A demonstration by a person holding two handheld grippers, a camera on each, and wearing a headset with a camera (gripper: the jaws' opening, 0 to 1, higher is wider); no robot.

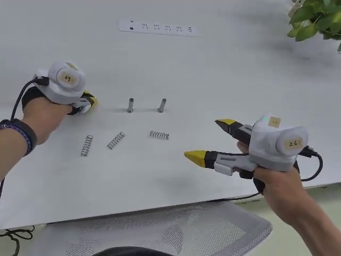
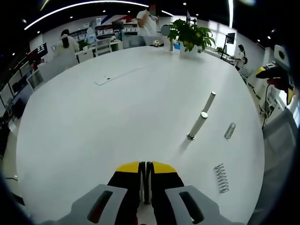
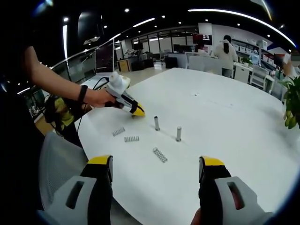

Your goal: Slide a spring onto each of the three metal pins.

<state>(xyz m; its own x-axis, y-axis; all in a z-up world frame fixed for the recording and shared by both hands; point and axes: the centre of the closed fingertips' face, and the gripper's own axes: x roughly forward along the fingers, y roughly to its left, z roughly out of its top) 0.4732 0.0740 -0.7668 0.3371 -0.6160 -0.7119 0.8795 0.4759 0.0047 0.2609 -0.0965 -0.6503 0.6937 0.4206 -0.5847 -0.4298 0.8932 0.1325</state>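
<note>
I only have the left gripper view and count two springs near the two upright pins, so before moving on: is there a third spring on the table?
Observer: Yes. The head view shows a third spring at the left end of the row, on the near side of the left gripper.
Operator: Is the right gripper ready to pick?
Observer: The right gripper is open, its fingers wide apart with nothing between them.
Operator: Which spring is it lined up with?
Observer: In the right gripper view the nearest spring lies ahead between the fingers, just short of the right-hand pin.
</note>
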